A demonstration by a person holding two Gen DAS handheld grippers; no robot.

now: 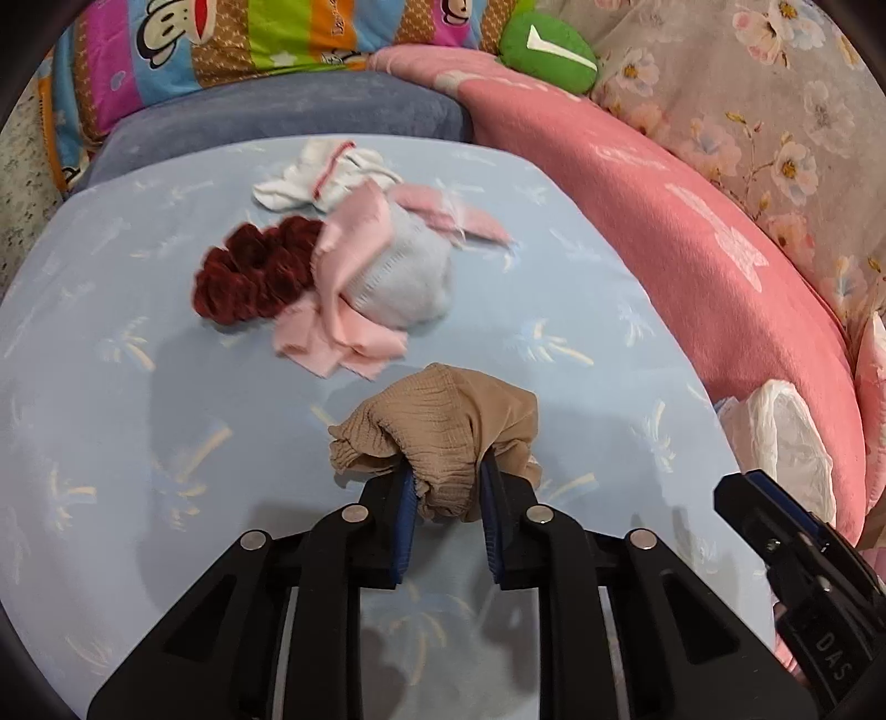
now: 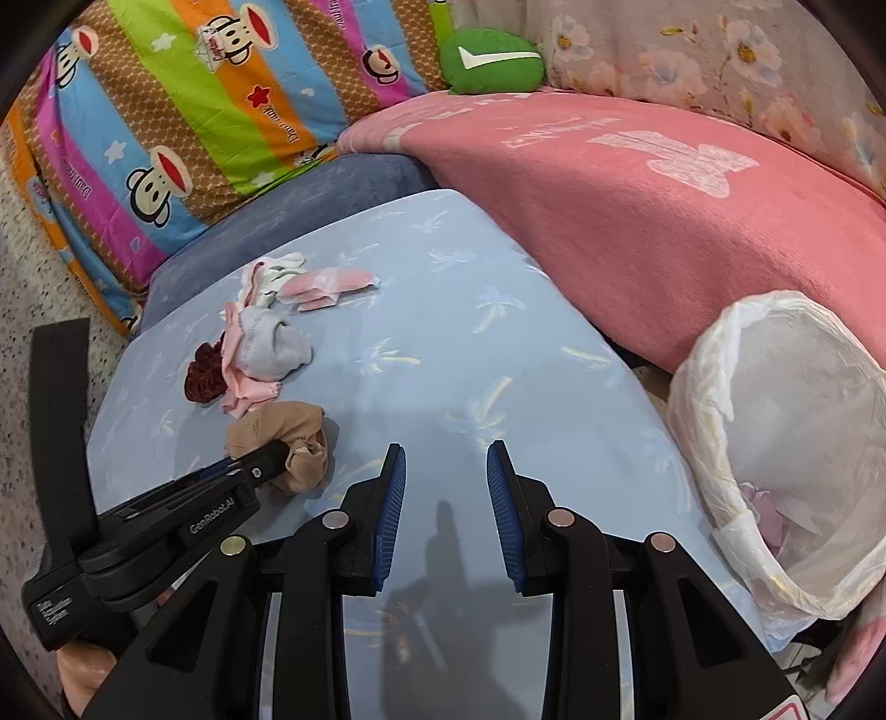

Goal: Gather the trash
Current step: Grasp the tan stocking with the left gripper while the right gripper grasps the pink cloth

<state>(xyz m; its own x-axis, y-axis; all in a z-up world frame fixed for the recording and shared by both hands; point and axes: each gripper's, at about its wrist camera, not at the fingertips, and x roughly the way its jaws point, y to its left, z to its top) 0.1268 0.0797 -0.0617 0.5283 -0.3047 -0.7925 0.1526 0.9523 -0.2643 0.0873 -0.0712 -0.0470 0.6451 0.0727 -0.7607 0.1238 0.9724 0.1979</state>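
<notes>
A crumpled tan stocking lies on the light blue bed sheet, and my left gripper is shut on its near end, cloth bunched between the blue pads. The right wrist view shows the same grip from the side, the left gripper on the tan stocking. My right gripper hovers open over bare sheet with nothing between its fingers. A bin lined with a white plastic bag stands at the bed's right edge, some purple scraps inside.
Beyond the stocking lies a heap: a dark red fuzzy piece, pink cloth, a pale blue sock, a white sock. A pink blanket, a green cushion and a striped pillow ring the sheet.
</notes>
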